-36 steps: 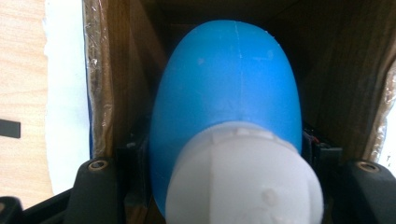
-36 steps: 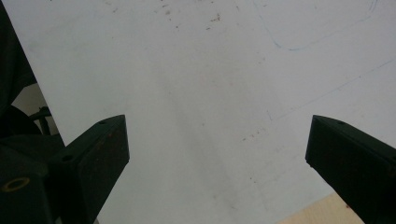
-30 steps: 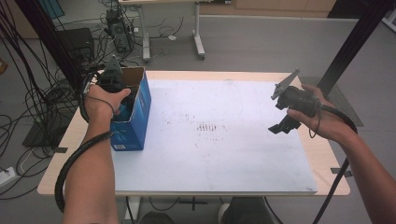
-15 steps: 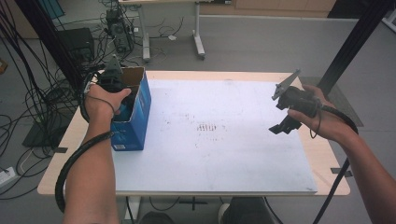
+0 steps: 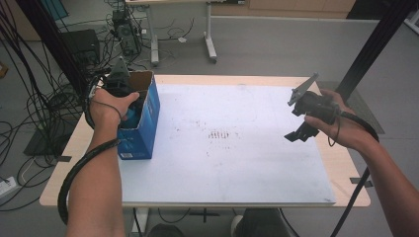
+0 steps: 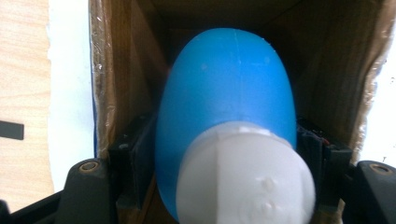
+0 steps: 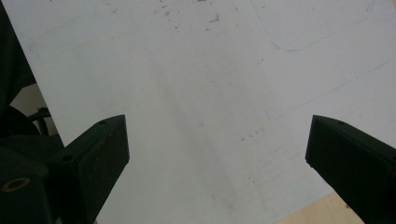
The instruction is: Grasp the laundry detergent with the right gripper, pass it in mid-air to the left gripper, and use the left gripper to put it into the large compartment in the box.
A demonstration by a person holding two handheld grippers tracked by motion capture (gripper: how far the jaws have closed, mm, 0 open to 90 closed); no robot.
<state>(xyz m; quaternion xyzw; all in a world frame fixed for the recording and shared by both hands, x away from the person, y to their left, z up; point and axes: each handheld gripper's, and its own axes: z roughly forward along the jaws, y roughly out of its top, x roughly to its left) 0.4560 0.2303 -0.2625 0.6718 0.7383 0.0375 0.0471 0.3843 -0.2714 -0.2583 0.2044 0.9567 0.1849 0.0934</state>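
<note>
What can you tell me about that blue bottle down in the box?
The bottle looks like smooth blue plastic with a rounded body and a white cap. It sits inside the open cardboard box at the table's left edge, cap toward the left gripper, whose jaws flank it and have just been opening.

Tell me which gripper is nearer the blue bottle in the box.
Left. The left gripper reaches into the blue box, its fingers flanking the blue bottle. The right gripper hovers across the table, open.

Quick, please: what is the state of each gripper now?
Left gripper: jaws just opening around the blue bottle inside the box; grip cannot be told.
Right gripper: open, empty.
</note>
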